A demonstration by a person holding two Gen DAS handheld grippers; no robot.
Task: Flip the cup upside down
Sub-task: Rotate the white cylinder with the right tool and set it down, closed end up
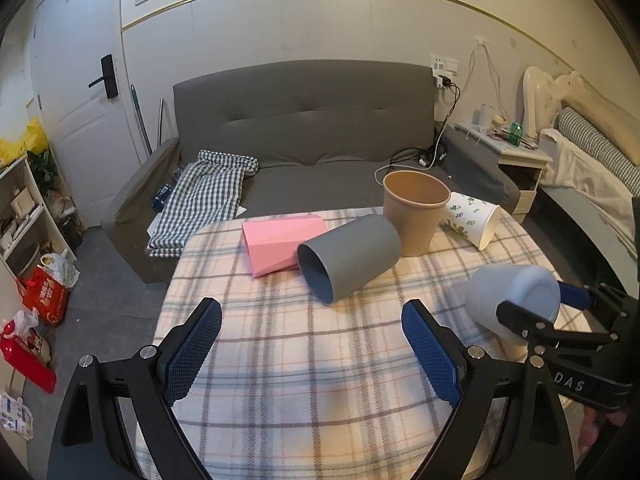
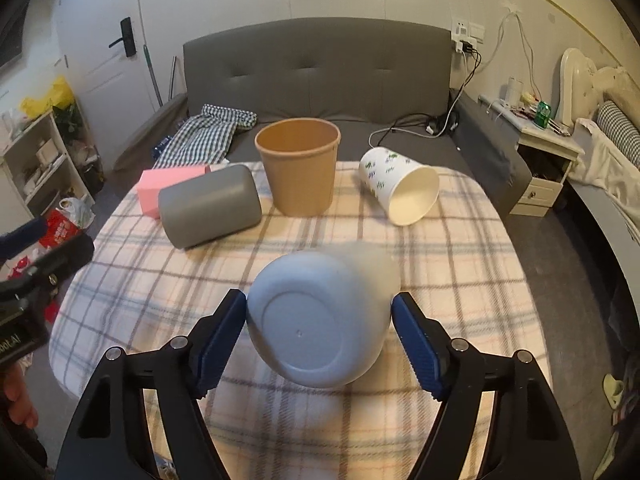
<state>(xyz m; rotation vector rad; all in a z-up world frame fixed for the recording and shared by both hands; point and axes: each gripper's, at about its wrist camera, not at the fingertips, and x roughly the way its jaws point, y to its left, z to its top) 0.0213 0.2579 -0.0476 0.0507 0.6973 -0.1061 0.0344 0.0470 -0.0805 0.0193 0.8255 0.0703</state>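
A pale blue cup (image 2: 320,320) sits between the fingers of my right gripper (image 2: 320,336), its flat base turned toward the camera and its mouth pointing away, tilted above the checked tablecloth (image 2: 460,288). The blue pads (image 2: 224,336) press its two sides. In the left wrist view the same cup (image 1: 516,300) shows at the right, held by the right gripper (image 1: 540,312). My left gripper (image 1: 312,348) is open and empty over the near part of the table.
A grey cup (image 1: 348,260) lies on its side mid-table, next to a pink box (image 1: 280,244). A brown paper cup (image 1: 416,212) stands upright behind. A white leaf-print cup (image 1: 474,220) lies on its side. A grey sofa (image 1: 304,128) is behind the table.
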